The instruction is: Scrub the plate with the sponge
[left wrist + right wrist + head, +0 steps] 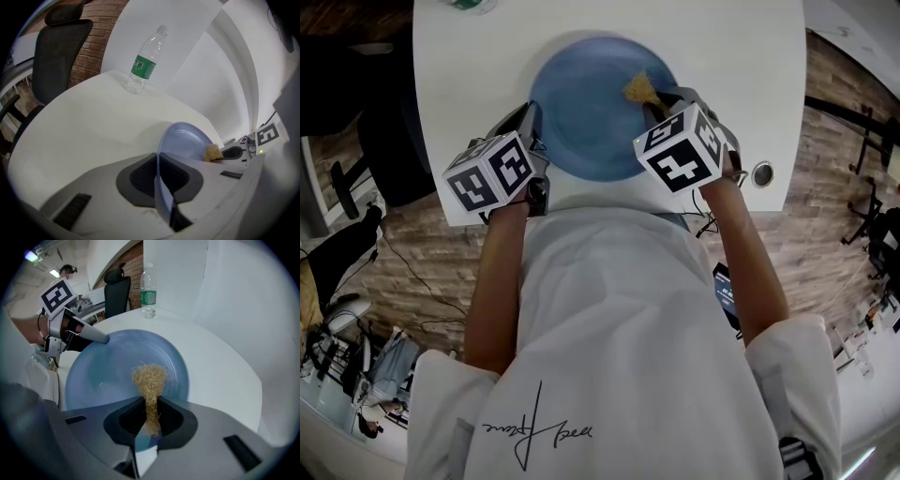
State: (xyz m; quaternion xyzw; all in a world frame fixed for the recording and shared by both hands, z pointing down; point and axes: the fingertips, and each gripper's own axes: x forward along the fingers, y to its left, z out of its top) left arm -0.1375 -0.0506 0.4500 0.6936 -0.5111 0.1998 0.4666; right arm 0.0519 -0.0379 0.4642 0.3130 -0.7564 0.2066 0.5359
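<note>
A blue plate (586,112) lies on the white table (750,75) near its front edge. My left gripper (534,127) is shut on the plate's left rim; in the left gripper view the rim (159,159) runs edge-on between the jaws (158,174). My right gripper (661,103) is shut on a straw-coloured fibrous sponge (641,90), whose tuft (149,378) rests on the plate's inside (103,376) at its right part. The left gripper view shows the sponge (213,153) at the plate's far rim. The right gripper view shows the left gripper's tip (96,337) on the opposite rim.
A clear water bottle (146,61) with a green label stands upright at the table's far side, also visible as the bottle (148,290) beyond the plate. A black office chair (61,51) stands behind the table. A round cable hole (762,174) sits at the table's front right.
</note>
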